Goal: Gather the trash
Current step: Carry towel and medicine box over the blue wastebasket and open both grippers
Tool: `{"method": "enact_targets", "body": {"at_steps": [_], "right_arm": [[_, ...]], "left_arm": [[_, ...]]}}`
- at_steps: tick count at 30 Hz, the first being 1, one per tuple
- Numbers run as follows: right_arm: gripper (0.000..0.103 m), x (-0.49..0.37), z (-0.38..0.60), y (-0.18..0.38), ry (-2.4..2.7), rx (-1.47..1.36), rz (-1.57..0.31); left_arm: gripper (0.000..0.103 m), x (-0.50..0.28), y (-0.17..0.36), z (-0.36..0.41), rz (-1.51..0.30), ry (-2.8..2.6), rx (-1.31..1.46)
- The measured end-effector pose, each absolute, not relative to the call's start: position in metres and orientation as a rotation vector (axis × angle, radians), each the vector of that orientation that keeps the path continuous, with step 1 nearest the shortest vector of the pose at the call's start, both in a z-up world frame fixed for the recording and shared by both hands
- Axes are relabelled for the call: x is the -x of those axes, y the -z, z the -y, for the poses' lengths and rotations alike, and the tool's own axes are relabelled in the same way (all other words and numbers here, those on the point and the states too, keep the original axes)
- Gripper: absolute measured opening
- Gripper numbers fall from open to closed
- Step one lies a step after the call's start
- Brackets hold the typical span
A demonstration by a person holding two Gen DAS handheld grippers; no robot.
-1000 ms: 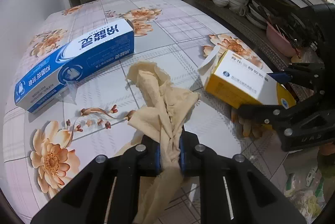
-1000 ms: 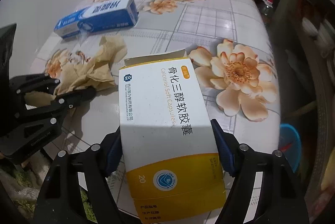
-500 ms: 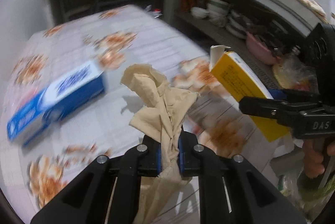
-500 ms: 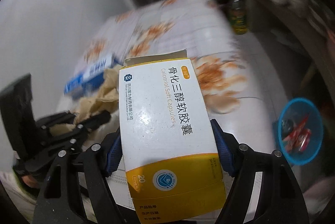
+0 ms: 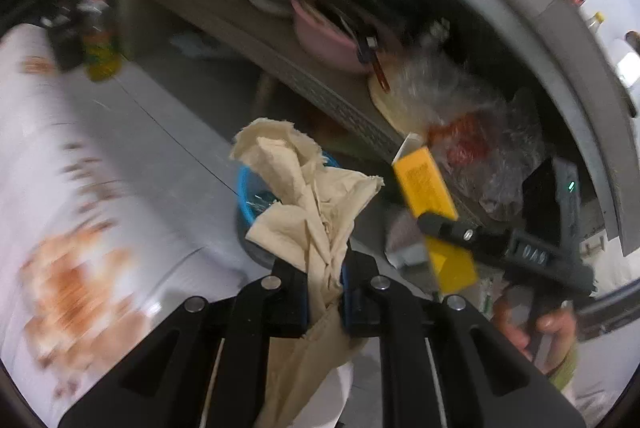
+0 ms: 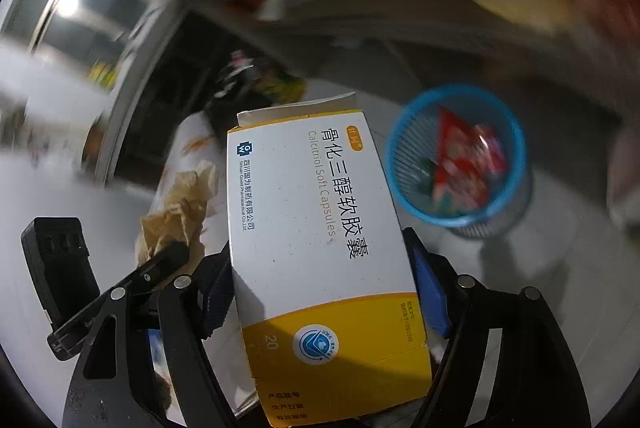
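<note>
Left gripper [image 5: 324,268]: jaws nearly together, blue pads pinching a crumpled beige paper towel [image 5: 308,195]. The towel stands up out of the pads in a loose bunch, with a tail hanging down below them. It is clear of the floral table [image 5: 72,228], which lies blurred at left.

Right gripper [image 6: 320,284]: jaws spread wide, blue pads pressed on both long sides of a white-and-yellow medicine box [image 6: 320,248]. The box is held lengthwise along the fingers, yellow end nearest the camera, open flap at the far end.

Blue mesh wastebasket [image 6: 456,155] stands on the grey floor, to the right of the box and beyond it, apart from it. Red and green wrappers [image 6: 460,167] lie inside. From the left wrist view only part of its blue rim shows behind the towel.

Both views heavily blurred; shelf contents in the background not readable. A hand [image 5: 536,328] grips the right tool's handle.
</note>
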State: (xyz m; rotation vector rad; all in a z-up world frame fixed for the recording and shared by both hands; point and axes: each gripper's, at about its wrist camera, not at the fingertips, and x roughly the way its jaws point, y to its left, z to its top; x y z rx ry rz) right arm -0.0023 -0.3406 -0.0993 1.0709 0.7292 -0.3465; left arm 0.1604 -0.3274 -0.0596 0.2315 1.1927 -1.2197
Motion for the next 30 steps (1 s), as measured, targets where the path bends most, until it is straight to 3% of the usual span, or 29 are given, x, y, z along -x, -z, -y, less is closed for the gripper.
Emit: {"method": "enact_targets", "body": {"at_steps": [10,12,14,15,21,30], "right_arm": [[0.074,-0.006,0.409,0.206,0.462,-1.391,-0.713],[0.078,-0.009,0.416,0.214,0.462,-1.404,-0.681],[0.085,-0.018,0.429,0.228,0.465,-1.417,-0.642],[0.087,-0.021,0.434,0.236,0.479,-1.417,-0.632],[0.087,-0.021,0.442,0.286,0.542,-1.462,-0.705],[0.086,0.008,0.422,0.267,0.599,-1.349,-0.735]], "left_arm": [[0.014,-0.178,0.141,0.460,-1.341,1.181,-0.379],[0.026,-0.179,0.146,0.474,-1.329,1.181,-0.390],[0.075,-0.185,0.158,0.491,-1.323,1.149,-0.410],[0.080,-0.187,0.163,0.494,-1.313,1.125,-0.405],[0.080,-0.191,0.180,0.491,-1.379,1.109,-0.380],[0.080,-0.185,0.134,0.465,-1.333,1.173,-0.291]]}}
